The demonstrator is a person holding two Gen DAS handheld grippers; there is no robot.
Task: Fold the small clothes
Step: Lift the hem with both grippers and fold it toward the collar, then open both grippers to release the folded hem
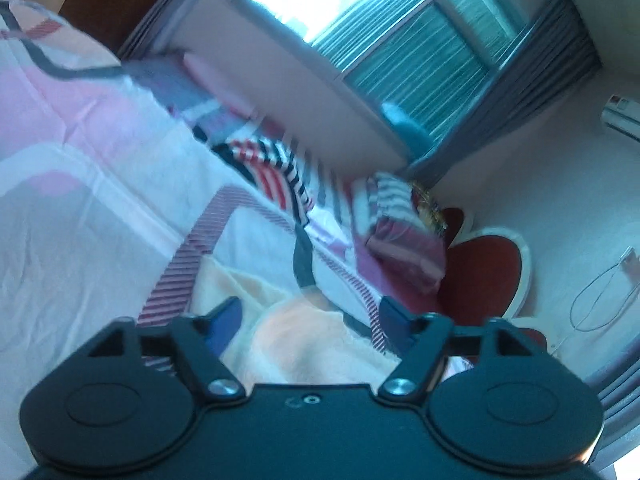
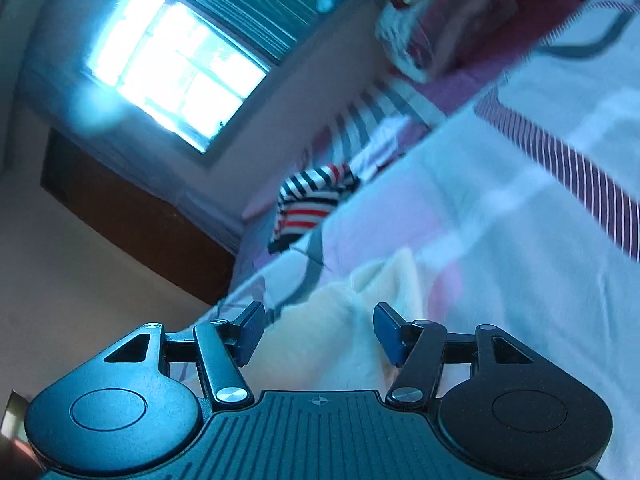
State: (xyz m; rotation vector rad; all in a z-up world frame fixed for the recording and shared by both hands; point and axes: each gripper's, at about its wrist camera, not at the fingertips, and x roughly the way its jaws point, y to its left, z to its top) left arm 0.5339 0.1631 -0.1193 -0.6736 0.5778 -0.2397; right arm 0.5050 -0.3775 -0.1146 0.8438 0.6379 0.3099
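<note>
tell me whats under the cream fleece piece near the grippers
The cream fleece piece lies on the patterned bedsheet, which shows all around it. Whatever sits directly beneath is covered.

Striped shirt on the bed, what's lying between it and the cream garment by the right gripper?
Only patterned bedsheet separates the striped shirt from the cream garment, shown in the right wrist view.

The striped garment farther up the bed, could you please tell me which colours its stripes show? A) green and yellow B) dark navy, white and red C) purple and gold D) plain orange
B: the striped garment lying on the bedsheet shows dark navy and white bands with red ones among them, and the left wrist view shows the same colours.
</note>
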